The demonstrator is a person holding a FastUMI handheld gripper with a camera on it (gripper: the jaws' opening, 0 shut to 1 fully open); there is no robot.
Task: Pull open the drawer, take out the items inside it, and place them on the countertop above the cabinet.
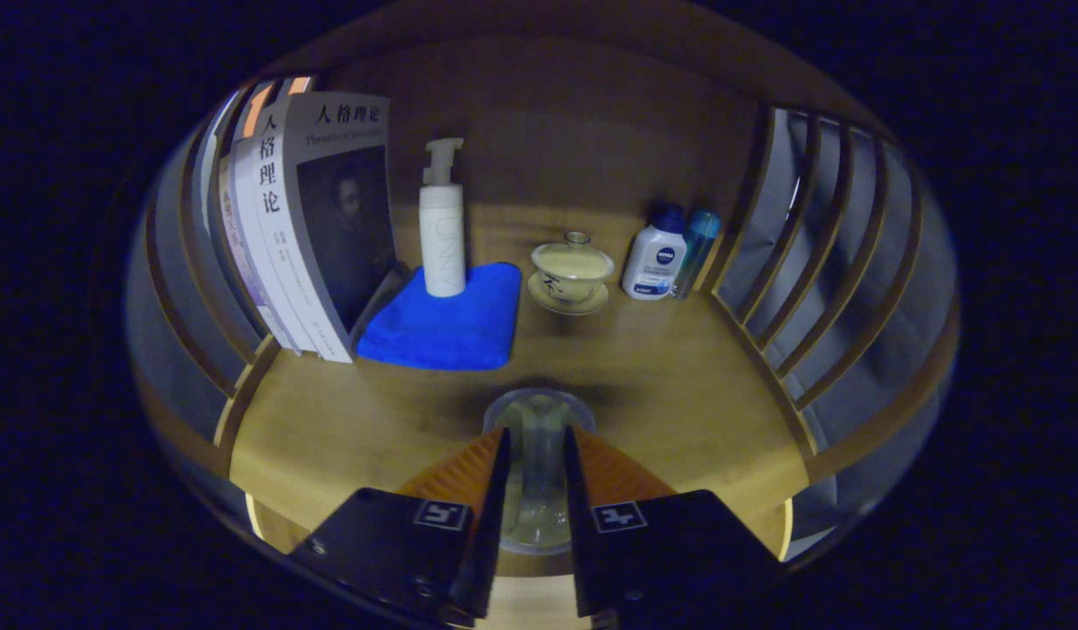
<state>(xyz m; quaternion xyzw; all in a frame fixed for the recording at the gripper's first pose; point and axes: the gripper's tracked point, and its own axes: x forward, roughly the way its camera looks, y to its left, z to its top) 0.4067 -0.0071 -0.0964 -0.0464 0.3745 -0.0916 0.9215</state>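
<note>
Pale wood makes up the countertop (679, 385), shut in on both sides by curved slatted rails. Leaning against the left rail is a row of upright books (307, 227), the nearest with a grey-white cover bearing a dark portrait. Just beside them lies a folded bright blue cloth (447, 324), and a tall white pump bottle (441, 229) stands upright on its far part. Farther right, apart from the cloth, a cream lidded tea bowl (571, 267) sits on its saucer. Beyond it, near the right rail, a small white bottle with a dark blue cap (654, 254) stands touching or just beside a slim clear blue bottle (696, 249). Nearest of all, the gripper (536, 442) has its black and orange fingers (495, 472) clamped on a clear glass cup (536, 455), one finger pressing each side; the cup is upright between them, low over the front of the countertop, though whether its base touches the wood cannot be told.
</note>
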